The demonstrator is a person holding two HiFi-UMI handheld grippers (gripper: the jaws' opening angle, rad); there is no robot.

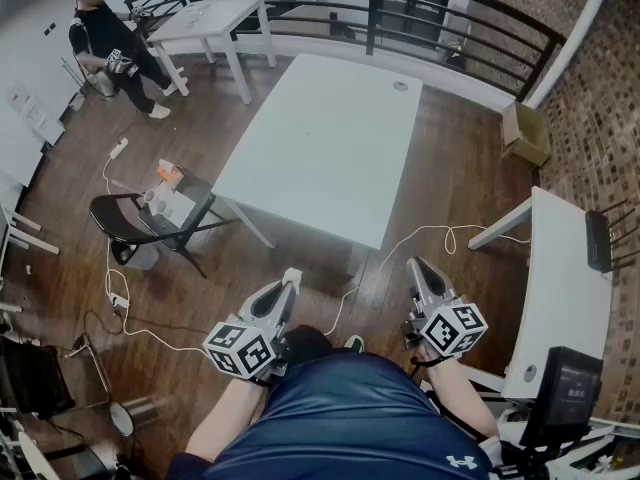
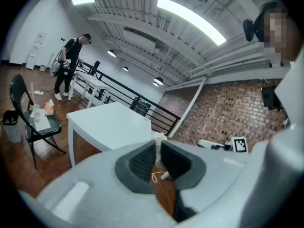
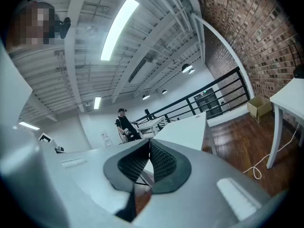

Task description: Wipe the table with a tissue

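short of the white worktop (image 1: 330, 148), the left gripper (image 1: 288, 286) has its fingers clamped on what looks like a tissue (image 2: 158, 137), ready for wiping, while the right gripper (image 1: 416, 267) waits with fingers together, empty.

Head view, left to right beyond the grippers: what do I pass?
black folding chair → large white table → cardboard box → black device on the right-hand table. The person at top left is left out because they overlap the chair's span.
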